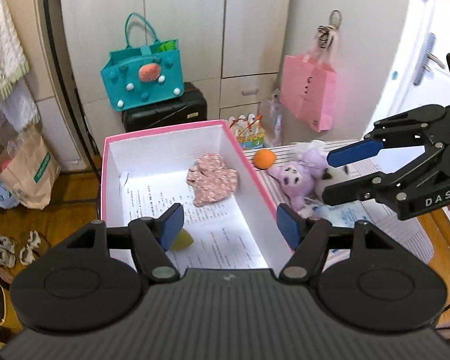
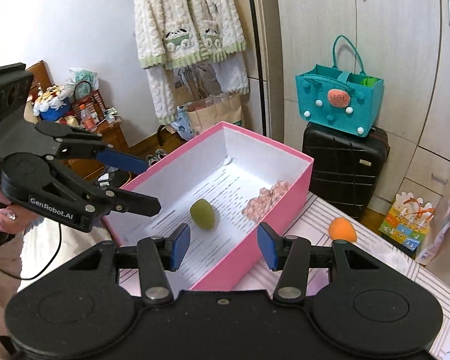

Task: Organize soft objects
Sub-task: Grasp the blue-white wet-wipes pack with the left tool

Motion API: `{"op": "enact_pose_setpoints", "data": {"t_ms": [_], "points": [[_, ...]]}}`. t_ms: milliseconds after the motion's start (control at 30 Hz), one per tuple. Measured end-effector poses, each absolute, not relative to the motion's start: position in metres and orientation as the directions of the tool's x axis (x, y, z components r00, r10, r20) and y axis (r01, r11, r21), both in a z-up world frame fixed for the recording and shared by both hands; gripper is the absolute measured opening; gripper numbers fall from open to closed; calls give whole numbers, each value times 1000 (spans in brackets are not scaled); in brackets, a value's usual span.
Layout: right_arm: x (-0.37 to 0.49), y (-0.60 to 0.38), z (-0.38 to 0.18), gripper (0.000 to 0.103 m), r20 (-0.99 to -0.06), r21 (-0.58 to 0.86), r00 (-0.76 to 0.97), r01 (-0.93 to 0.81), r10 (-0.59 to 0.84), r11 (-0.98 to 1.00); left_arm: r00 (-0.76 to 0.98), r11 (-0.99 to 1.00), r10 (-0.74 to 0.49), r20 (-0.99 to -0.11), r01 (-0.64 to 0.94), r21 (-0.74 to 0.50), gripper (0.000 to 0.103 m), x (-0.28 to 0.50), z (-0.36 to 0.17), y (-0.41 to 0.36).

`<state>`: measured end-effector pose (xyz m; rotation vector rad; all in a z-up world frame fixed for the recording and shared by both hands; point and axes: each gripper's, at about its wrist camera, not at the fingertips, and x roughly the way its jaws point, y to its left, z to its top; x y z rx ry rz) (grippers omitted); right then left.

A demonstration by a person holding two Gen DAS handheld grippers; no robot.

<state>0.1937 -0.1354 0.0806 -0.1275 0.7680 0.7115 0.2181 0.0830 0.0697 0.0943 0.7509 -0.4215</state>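
Observation:
A pink box (image 1: pixel 240 147) (image 2: pixel 297 180) with a white inside stands on the striped table. In it lie a pink floral cloth (image 1: pixel 211 180) (image 2: pixel 265 199) and a green egg-shaped sponge (image 1: pixel 181 241) (image 2: pixel 202 213). An orange sponge (image 1: pixel 264 158) (image 2: pixel 342 229) and a purple plush toy (image 1: pixel 297 177) lie on the table right of the box. My left gripper (image 1: pixel 231 228) (image 2: pixel 148 184) is open and empty above the box's near end. My right gripper (image 2: pixel 223 247) (image 1: pixel 327 177) is open and empty, its fingers over the plush toy.
A teal felt bag (image 1: pixel 144 78) (image 2: pixel 339 102) sits on a black suitcase (image 1: pixel 168 111) (image 2: pixel 345 168) behind the box. A pink paper bag (image 1: pixel 309 96) hangs on the cabinet. Paper bags (image 1: pixel 30 174) and shoes (image 1: pixel 15 249) lie on the floor at left.

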Motion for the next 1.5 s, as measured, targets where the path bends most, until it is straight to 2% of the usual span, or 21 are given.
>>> {"op": "enact_pose_setpoints", "data": {"t_ms": [267, 600, 900, 1100, 1400, 1500], "points": [[107, -170, 76, 58, -610, 106, 574, -624, 546, 774, 663, 894, -342, -666, 448, -13, 71, 161, 76, 68], [53, -203, 44, 61, -661, 80, 586, -566, 468, 821, 599, 822, -408, -689, 569, 7, 72, 125, 56, 28], [42, -217, 6, 63, -724, 69, 534, -573, 436, 817, 543, 745, -449, -709, 666, 39, 72, 112, 36, -15], [48, -240, -23, 63, -741, 146, 503, -525, 445, 838, 484, 707, -481, -731, 707, 3, 72, 118, 12, -37], [77, -279, -36, 63, -722, 214, 537, -426, 436, 879, 462, 686, -525, -714, 727, -35, 72, 136, -13, -68], [89, -290, -46, 63, -701, 229, 571, -387, 427, 893, 481, 692, -559, -675, 719, -61, 71, 148, -20, -73]]}}
